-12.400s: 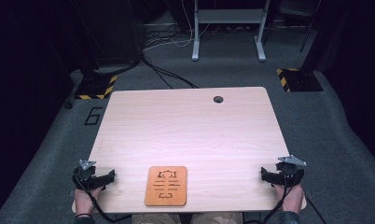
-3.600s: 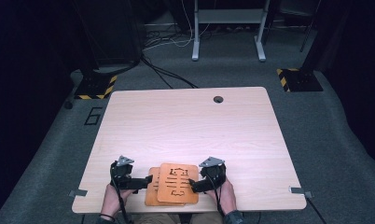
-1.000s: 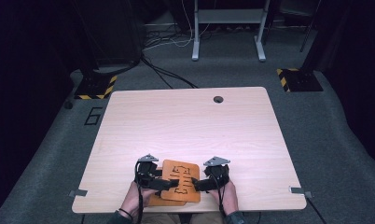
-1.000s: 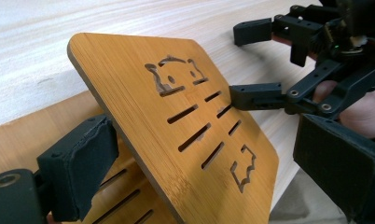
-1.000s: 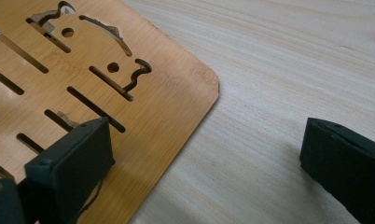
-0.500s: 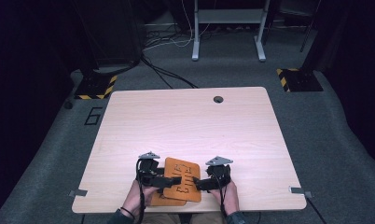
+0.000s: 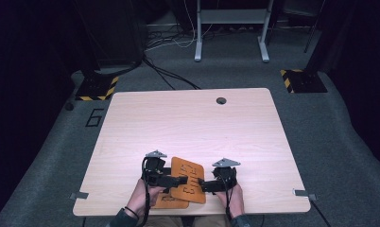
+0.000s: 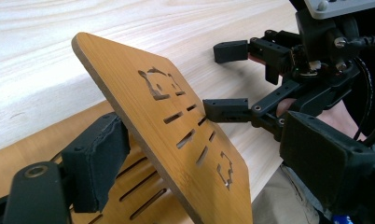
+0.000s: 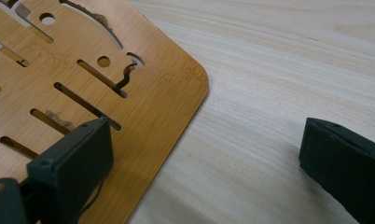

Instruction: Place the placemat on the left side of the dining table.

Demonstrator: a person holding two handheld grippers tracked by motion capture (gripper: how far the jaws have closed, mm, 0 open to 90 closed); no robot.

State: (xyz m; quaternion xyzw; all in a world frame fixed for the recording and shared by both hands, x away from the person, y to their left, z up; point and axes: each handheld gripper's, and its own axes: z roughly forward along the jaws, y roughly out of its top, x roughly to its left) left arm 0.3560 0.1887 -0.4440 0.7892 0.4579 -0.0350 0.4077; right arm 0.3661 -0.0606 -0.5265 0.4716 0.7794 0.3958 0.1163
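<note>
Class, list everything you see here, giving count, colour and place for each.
upper board: one, orange-brown, slotted, tilted up over the other
lower board: one, orange-brown, flat at the table's near edge
table: one, light wood, centre
cable hole: one, dark, table's far side
striped bases: two, yellow-black, floor
left gripper: one, black, open around upper board, jaws just been closing
right gripper: one, black, open, at boards' right
hands: two, near edge

On the grey floor (image 7: 60, 142), far beyond the left gripper's (image 7: 181, 180) jaws and left of the table (image 7: 188, 123), a black "6" (image 7: 94, 117) is marked. No other text is readable.
</note>
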